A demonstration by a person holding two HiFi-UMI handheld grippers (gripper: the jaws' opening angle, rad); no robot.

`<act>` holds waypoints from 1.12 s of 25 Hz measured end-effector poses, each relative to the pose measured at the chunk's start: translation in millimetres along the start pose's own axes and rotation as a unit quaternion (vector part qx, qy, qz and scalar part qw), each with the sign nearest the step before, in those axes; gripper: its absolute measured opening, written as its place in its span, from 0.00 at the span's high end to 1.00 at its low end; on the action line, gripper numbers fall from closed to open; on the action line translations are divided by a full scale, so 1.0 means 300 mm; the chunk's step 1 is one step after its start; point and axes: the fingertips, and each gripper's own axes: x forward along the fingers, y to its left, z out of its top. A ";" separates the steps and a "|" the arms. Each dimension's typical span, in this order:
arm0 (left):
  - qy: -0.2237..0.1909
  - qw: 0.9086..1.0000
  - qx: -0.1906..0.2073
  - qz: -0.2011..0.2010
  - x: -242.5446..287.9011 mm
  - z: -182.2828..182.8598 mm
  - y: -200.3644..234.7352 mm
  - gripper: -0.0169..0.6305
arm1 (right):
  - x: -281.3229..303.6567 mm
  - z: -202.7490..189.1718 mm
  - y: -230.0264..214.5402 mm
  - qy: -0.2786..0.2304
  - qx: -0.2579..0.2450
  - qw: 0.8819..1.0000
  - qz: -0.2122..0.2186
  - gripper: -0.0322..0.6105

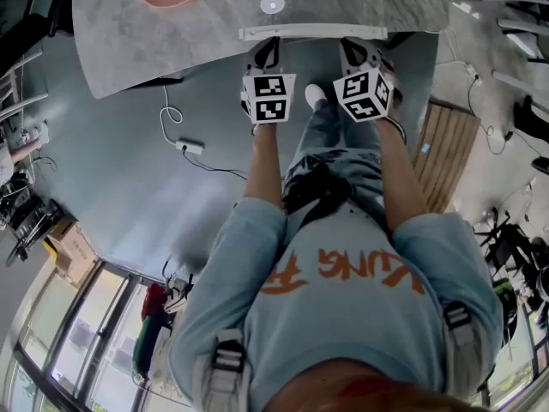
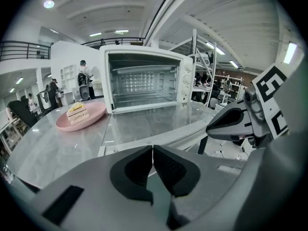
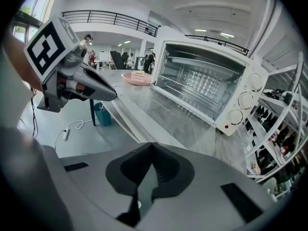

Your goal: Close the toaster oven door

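Left gripper (image 2: pixel 153 149) and right gripper (image 3: pixel 152 146) both clenched, empty; glass door (image 2: pixel 144 123) likely light, stiff, fragile, so lift at handle (image 1: pixel 313 31).

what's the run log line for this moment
toaster oven door: open, lying flat | left gripper: shut, empty | right gripper: shut, empty | both by door handle, touch unclear | closing: not yet done

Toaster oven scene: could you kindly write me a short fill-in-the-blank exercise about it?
The toaster oven has its door ___.
The plate beside the oven is ___ in colour.
The left gripper and right gripper each hold their jaws ___.
Missing words: open; pink; shut.
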 end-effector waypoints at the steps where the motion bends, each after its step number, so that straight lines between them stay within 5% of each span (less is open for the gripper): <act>1: 0.000 1.000 0.004 -0.001 0.000 0.001 -0.002 0.97 | 0.001 -0.004 -0.002 0.004 -0.007 1.000 -0.005 0.95; 12: 0.034 0.992 0.120 0.006 0.010 -0.014 -0.005 0.97 | -0.005 -0.005 -0.014 0.025 -0.057 0.997 -0.040 0.95; 28: 0.025 0.982 0.186 0.021 0.008 -0.018 -0.009 0.97 | 0.013 -0.027 -0.015 0.046 -0.111 0.990 -0.077 0.95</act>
